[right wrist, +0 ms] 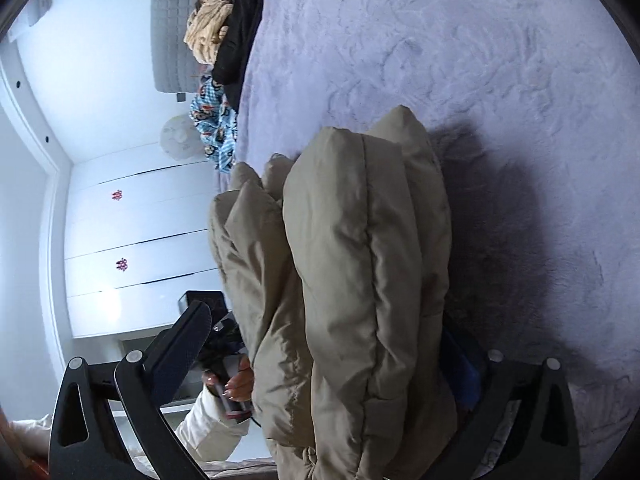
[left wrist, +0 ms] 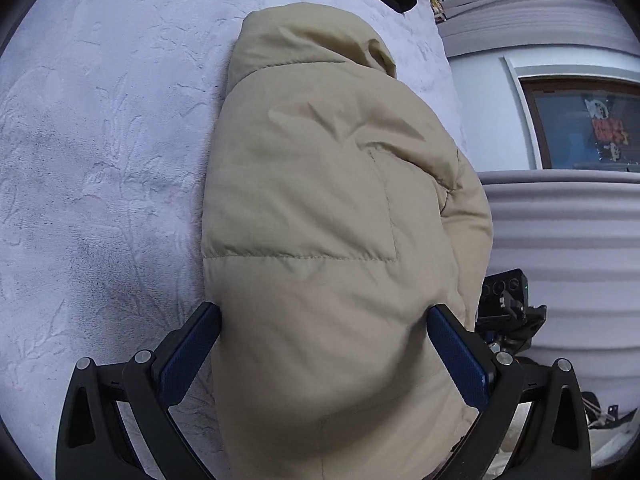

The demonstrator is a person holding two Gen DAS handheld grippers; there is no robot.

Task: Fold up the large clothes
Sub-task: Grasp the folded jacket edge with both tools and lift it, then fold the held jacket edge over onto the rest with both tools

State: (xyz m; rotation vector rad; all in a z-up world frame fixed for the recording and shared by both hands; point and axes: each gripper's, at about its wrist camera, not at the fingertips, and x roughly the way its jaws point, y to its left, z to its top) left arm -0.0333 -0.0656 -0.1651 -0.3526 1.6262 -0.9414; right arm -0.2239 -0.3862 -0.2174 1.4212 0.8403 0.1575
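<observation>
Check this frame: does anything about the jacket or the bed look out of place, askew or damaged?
Nothing looks damaged or spilled. The beige puffer jacket sits as a bulky folded bundle near the edge of the lavender bedspread, bulging between the wide-spread fingers of both the left gripper and the right gripper. A black garment lies loosely at the far edge.

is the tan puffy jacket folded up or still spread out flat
Folded: the jacket shows several stacked padded layers, bunched between both grippers above the bed.

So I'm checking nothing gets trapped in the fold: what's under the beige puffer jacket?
The beige puffer jacket rests on the lilac plush bedspread, which shows all around it. Whatever lies directly beneath the bundle is covered.
</observation>
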